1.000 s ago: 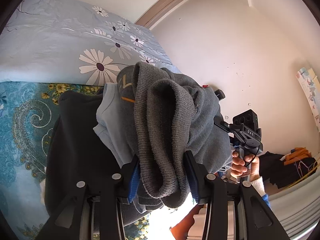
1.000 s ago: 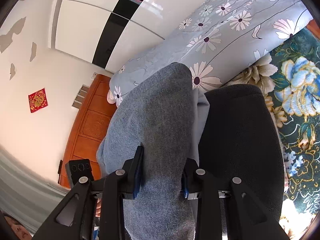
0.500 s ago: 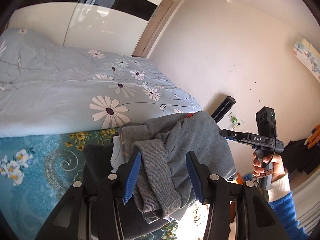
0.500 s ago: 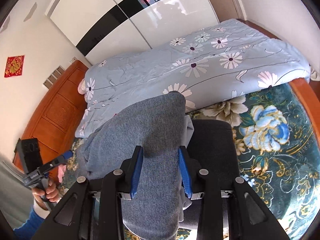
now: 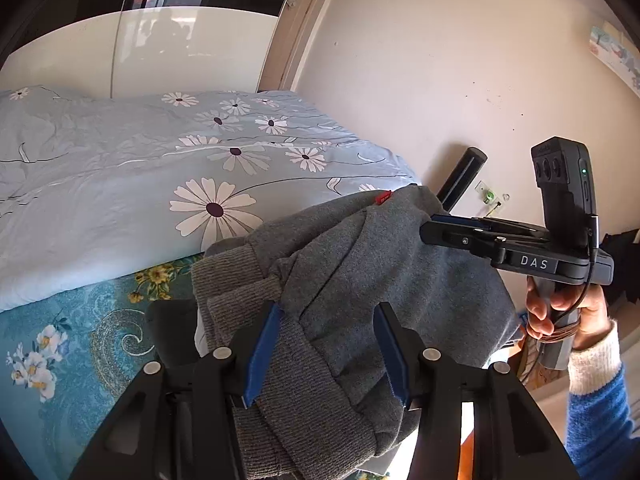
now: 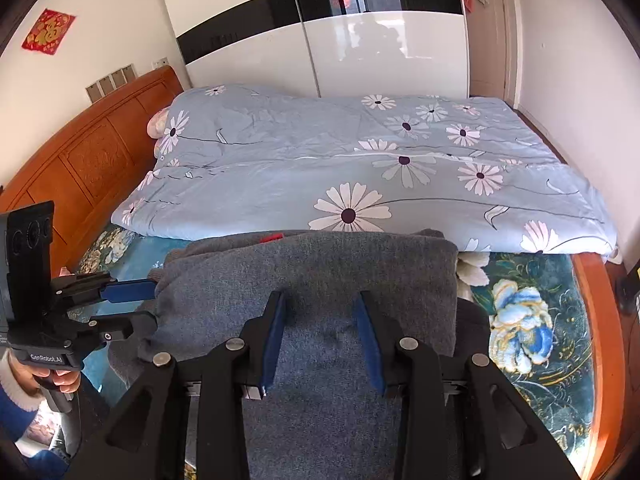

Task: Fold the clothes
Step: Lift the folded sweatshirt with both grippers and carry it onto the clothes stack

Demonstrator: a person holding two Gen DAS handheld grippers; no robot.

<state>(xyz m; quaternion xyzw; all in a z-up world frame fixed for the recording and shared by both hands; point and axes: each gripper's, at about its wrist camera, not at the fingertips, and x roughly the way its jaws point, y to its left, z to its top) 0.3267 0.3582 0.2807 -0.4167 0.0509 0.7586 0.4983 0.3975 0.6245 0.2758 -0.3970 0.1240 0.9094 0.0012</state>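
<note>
While the grey sweater (image 6: 312, 280) hides the bed's (image 6: 540, 360) near edge, left gripper (image 5: 326, 348) and right gripper (image 6: 320, 332) jaws both clamp its folds.

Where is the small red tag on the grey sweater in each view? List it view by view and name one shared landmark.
Left wrist view: the red tag sits at the top edge of the grey sweater, just right of centre.
Right wrist view: the red tag lies on the sweater's far edge, left of centre.
Shared landmark: the blue daisy-print duvet behind the sweater.
</note>
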